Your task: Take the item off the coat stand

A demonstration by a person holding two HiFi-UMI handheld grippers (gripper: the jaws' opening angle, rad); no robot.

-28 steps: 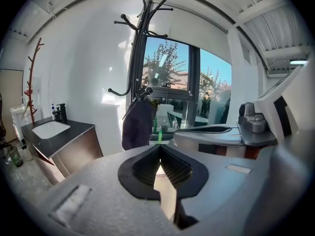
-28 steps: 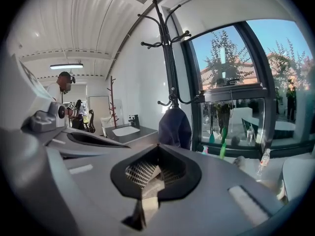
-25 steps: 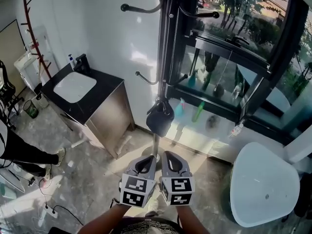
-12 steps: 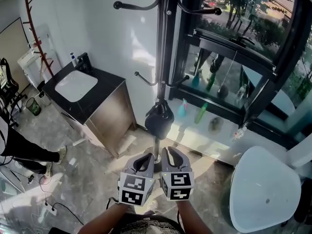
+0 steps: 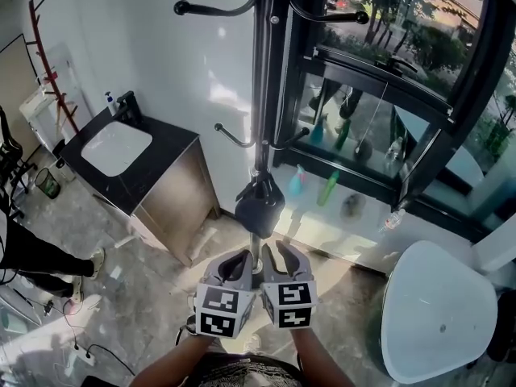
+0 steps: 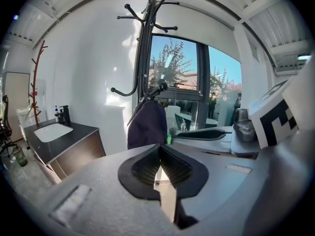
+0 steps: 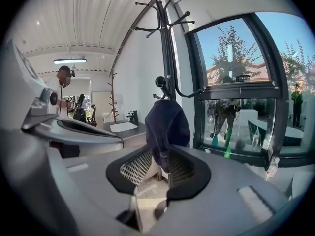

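A dark navy cap-like item (image 5: 260, 206) hangs low on the black coat stand (image 5: 261, 95), from a short hook by the pole. Both grippers are held side by side just below and in front of it. The left gripper (image 5: 240, 258) is shut with nothing in it; in its own view the left gripper's (image 6: 158, 157) pads meet and the item (image 6: 146, 124) hangs ahead. The right gripper (image 5: 279, 255) has its jaws opening. In its own view the item (image 7: 167, 122) hangs right in front of the right gripper (image 7: 158, 162), with the lower edge dipping into the gap and no pad pressing on it.
A black cabinet with a white sink (image 5: 117, 147) stands left of the stand. To the right, a dark-framed window (image 5: 387, 95) has bottles (image 5: 326, 185) on its sill. A white rounded tabletop (image 5: 439, 309) is lower right. A red coat stand (image 5: 47, 63) and a person's leg (image 5: 40, 256) are at left.
Both grippers have edged forward, closer under the hanging item. The whole view has shifted a little, so the stand sits further left in the picture.
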